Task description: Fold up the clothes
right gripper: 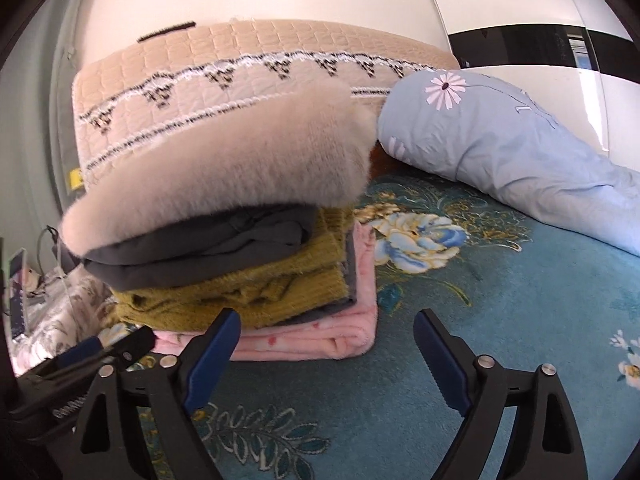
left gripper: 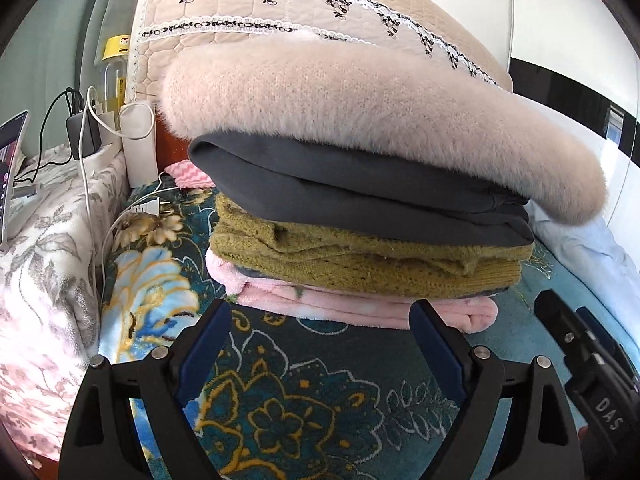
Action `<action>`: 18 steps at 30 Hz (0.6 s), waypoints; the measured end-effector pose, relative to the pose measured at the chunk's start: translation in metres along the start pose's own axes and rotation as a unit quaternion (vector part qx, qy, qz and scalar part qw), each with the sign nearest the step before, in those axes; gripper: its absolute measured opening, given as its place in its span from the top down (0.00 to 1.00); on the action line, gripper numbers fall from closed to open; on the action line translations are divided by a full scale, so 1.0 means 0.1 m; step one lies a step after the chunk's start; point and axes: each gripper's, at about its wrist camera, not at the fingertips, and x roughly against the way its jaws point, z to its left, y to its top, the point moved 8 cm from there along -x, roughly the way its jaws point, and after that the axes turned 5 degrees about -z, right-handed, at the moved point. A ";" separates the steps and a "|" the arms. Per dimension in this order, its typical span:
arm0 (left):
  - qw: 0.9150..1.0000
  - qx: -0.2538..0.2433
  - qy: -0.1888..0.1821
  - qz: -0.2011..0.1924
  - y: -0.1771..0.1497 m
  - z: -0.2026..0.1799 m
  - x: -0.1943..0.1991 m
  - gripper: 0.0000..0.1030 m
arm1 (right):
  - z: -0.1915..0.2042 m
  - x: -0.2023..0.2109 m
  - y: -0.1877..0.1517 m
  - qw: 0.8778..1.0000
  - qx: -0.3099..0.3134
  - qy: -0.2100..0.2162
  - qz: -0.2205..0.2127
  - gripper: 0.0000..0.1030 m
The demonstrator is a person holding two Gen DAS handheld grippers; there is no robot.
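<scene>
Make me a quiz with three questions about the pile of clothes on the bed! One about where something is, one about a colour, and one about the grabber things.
1. Where is the fluffy beige sweater?
A. on top of the pile
B. under the pink blanket
C. hanging on the wall

2. What colour is the knit sweater in the middle of the pile?
A. red
B. mustard yellow-green
C. white

3. How are the left gripper and right gripper?
A. both squeezing clothes
B. one holds a plug
C. both open, holding nothing

Answers:
1 A, it rests above the dark grey garment.
2 B, it lies between the grey garment and the pink blanket.
3 C, the blue fingers stand wide apart with only the bedspread showing between them.
</scene>
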 end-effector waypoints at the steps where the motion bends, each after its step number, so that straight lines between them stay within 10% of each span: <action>1: 1.000 0.001 0.000 0.000 0.00 0.01 -0.01 0.12 | 0.01 0.01 0.01 1.000 0.000 0.003 -0.004 0.10; 18: 1.000 -0.007 -0.001 0.003 0.00 -0.02 -0.03 0.12 | 0.02 -0.02 -0.02 1.000 -0.018 0.016 -0.007 0.07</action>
